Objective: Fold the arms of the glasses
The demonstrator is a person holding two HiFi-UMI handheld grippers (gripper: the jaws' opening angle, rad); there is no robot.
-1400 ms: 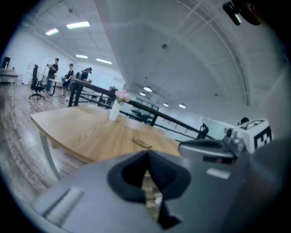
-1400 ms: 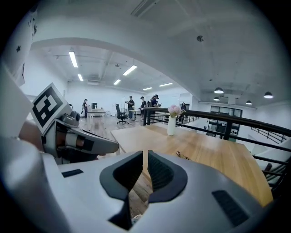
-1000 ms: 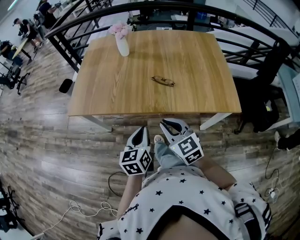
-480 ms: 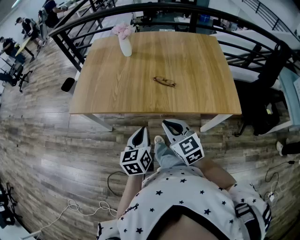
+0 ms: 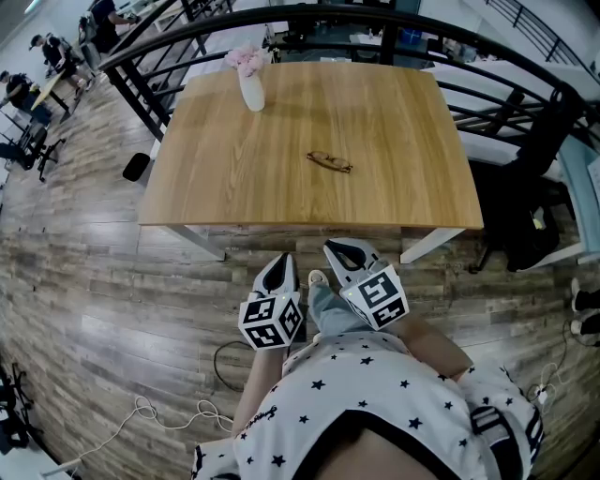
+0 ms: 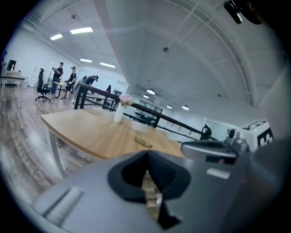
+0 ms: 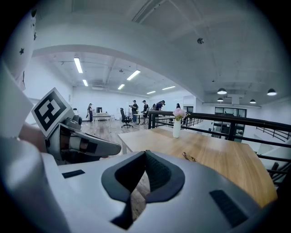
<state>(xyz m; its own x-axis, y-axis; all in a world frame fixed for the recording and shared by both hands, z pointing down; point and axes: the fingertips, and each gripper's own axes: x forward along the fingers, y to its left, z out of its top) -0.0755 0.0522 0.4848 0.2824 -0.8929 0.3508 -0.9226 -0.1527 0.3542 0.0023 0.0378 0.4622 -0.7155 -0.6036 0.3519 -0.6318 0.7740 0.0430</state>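
Left gripper: a white two-jaw tool with a black-and-white marker cube, held low in front of the person's star-print shirt. Its jaws were pressed together at the tips and gripped nothing.
Right gripper: a matching white tool just beside the left one, apart from it. Its jaws were also closed tip to tip and empty.
Below the grippers: grey-brown plank floor, which showed through the slit behind each pair of pads.
Ahead of the grippers: a light wooden rectangular table, its near edge just beyond the jaw tips. Neither gripper was over it.
Task item: thin dark-rimmed glasses lay flat on the table top, well ahead of both grippers and slightly towards the right gripper's side, untouched. They were too small to tell how the arms lay.
Farther ahead: a white vase of pink flowers stood upright near the table's far left corner, well apart from the glasses.
Beyond the table: a black metal railing.
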